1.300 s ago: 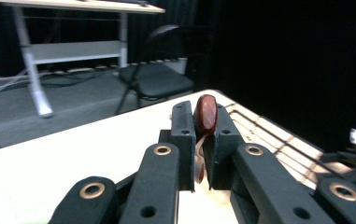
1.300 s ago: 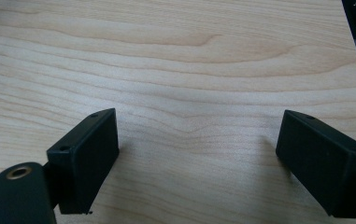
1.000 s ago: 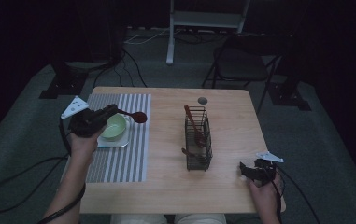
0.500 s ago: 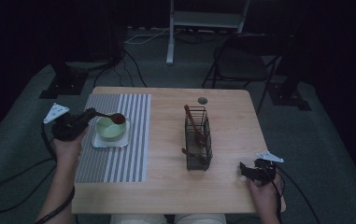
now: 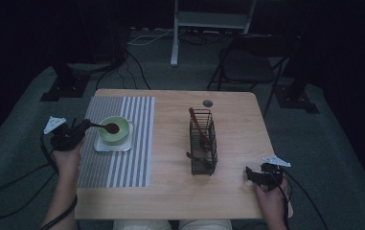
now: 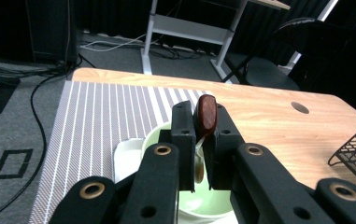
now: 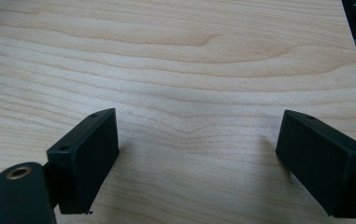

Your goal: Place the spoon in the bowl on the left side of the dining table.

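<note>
Counter (image 5: pixel 170 191), light wood, with a grey-striped placemat (image 5: pixel 122 163) over its left part. No brand, label or legible writing on anything in view.

On the mat: a small white square tray (image 5: pixel 101 146), a pale green bowl (image 5: pixel 104 139) sitting in it. Well apart to the right, mid-counter, a black wire caddy (image 5: pixel 203 158) with what look like brown utensils standing in it.

Left gripper (image 5: pixel 77 129) at the mat's left edge, beside the bowl. Its fingers are pinched on the handle of a dark brown spoon (image 5: pixel 108 127). In the left gripper view the spoon (image 6: pixel 205 116) runs straight out along the fingers, pale handle clamped between the pads, its bowl end past the tips.

Key relation: the spoon's long axis runs roughly level, left to right in the high view, from the fingers out across the green bowl's near rim, so the head sits over the bowl's middle. Whether the head touches the bowl's inside cannot be told. Judgement: spoon is being set into the bowl; what remains is a short drop and a release, with the rim as the likely resting point for the handle.

Right gripper (image 5: pixel 253 174) rests near the counter's front right corner, far from the bowl. Fingers (image 7: pixel 84 158) spread wide over bare wood, nothing between them. Left hand is clearly the nearer one.
</note>
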`<state>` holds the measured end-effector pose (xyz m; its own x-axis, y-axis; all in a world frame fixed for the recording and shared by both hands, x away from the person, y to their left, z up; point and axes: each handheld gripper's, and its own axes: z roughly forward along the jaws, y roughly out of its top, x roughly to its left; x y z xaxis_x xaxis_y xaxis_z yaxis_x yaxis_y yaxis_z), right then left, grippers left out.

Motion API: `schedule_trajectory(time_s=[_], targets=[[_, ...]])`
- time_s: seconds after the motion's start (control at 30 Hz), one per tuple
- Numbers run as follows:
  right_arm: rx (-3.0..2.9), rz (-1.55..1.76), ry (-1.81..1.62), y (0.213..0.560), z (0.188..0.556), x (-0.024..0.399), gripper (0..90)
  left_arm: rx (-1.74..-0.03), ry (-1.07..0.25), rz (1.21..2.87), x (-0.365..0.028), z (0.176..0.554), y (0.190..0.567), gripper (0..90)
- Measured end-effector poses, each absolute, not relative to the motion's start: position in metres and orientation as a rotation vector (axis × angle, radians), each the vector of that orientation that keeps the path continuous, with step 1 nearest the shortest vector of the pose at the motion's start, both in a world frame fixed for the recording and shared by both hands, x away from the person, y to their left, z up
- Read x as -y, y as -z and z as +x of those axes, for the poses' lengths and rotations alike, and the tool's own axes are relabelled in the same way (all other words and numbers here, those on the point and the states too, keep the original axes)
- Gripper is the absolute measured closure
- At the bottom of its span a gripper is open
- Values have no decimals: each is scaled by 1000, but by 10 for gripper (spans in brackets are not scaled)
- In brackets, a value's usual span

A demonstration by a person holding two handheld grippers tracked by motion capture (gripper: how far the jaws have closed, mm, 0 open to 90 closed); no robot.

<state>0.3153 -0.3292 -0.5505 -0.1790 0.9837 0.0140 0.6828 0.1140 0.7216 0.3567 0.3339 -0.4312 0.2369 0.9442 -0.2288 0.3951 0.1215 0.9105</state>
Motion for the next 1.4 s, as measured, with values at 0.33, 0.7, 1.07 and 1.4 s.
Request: schedule_trajectory(time_s=[0.33, 0.7, 1.07, 1.4], targets=[[-1922, 1613, -833, 551, 315, 329, 125, -1360, -612, 1464, -323, 356, 461, 834], [-1922, 1613, -833, 551, 315, 329, 125, -1369, -611, 1513, -327, 345, 476, 761], [-1922, 1613, -832, 551, 315, 329, 125, -1378, -672, 1627, -319, 337, 485, 575], [-1922, 1613, -832, 551, 315, 329, 125, -1453, -725, 1656, -315, 330, 486, 240]])
